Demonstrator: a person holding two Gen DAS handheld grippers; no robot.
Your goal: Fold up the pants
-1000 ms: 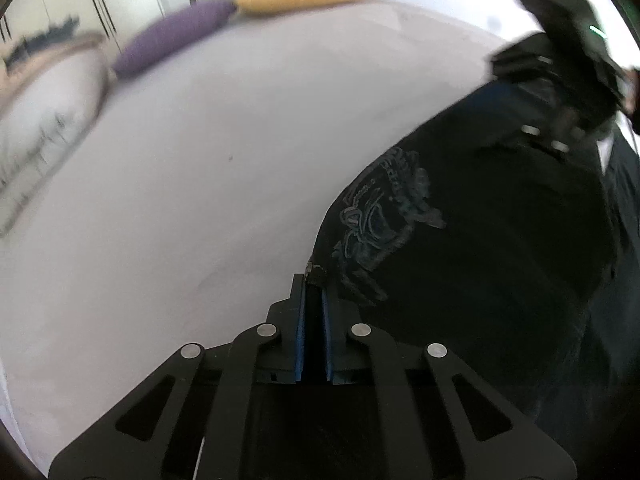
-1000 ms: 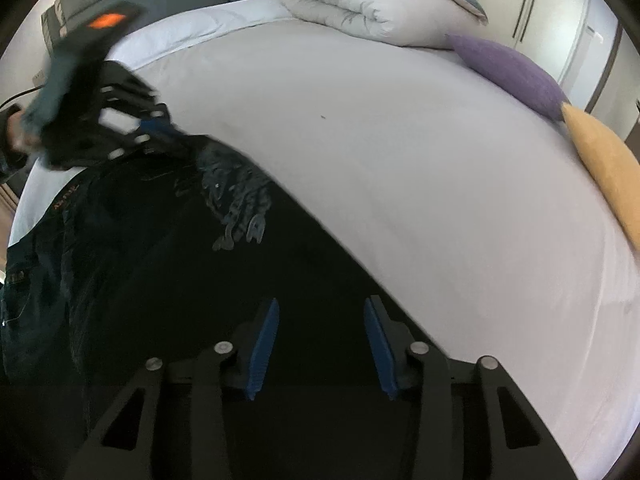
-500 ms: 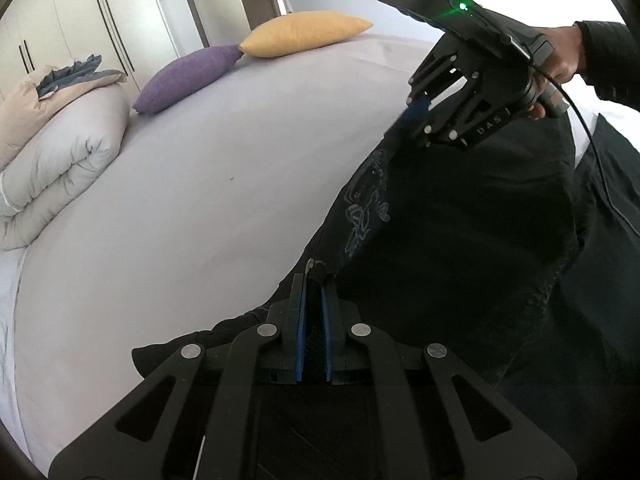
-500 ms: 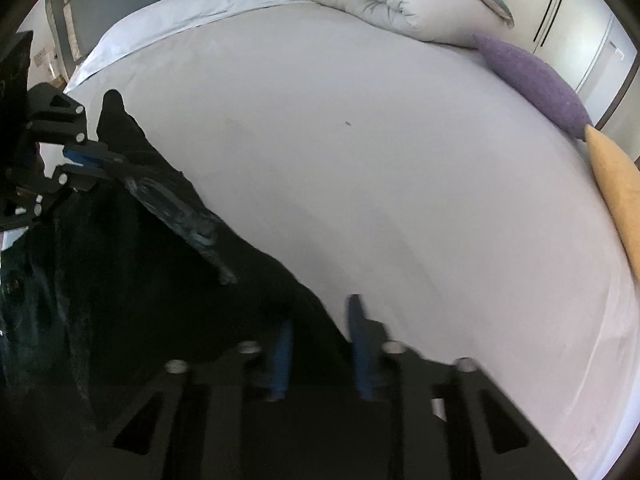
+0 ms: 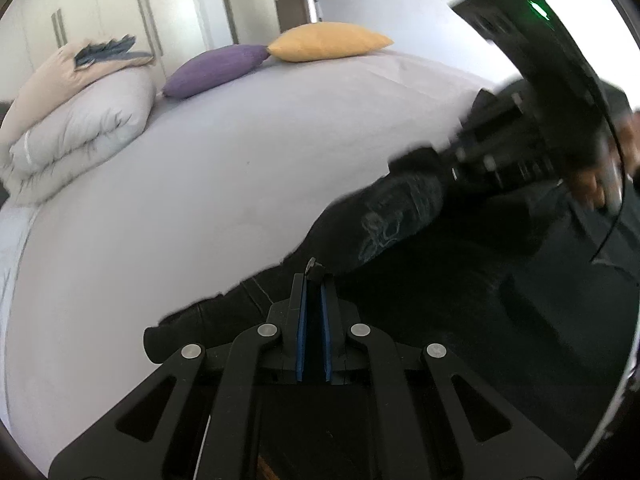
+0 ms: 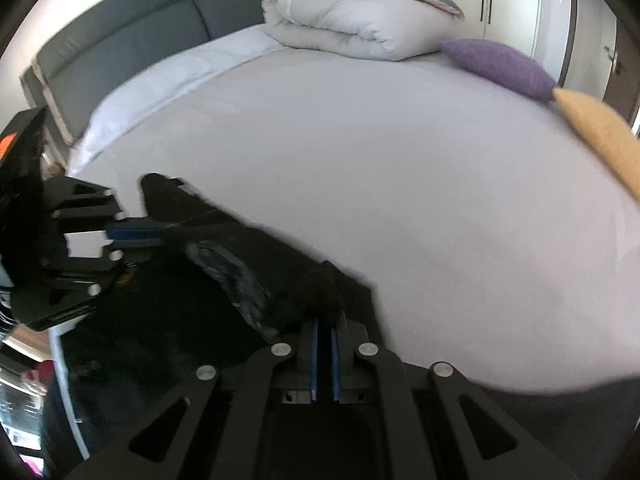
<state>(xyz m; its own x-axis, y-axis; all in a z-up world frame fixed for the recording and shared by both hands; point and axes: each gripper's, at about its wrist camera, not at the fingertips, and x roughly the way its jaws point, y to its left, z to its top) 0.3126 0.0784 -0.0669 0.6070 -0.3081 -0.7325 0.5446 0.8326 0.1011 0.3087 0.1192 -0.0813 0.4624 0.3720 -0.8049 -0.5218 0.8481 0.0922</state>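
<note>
The black pants (image 5: 420,240) with a pale printed design lie on the near side of the bed and are partly lifted. My left gripper (image 5: 314,280) is shut on an edge of the pants. My right gripper (image 6: 325,320) is shut on another bunched edge of the pants (image 6: 256,280). In the left wrist view the right gripper (image 5: 452,160) is blurred at the upper right, holding the cloth. In the right wrist view the left gripper (image 6: 160,234) holds the pants at the left.
The bed sheet (image 5: 240,160) is pale and wide. A folded duvet (image 5: 76,120), a purple cushion (image 5: 216,68) and a yellow cushion (image 5: 324,42) lie at its far side. A grey headboard (image 6: 140,20) and wardrobe doors stand beyond.
My right gripper was open over the pants, then closed on the cloth and lifted it. The left gripper stayed shut on the pants while both raised and shifted the cloth.
</note>
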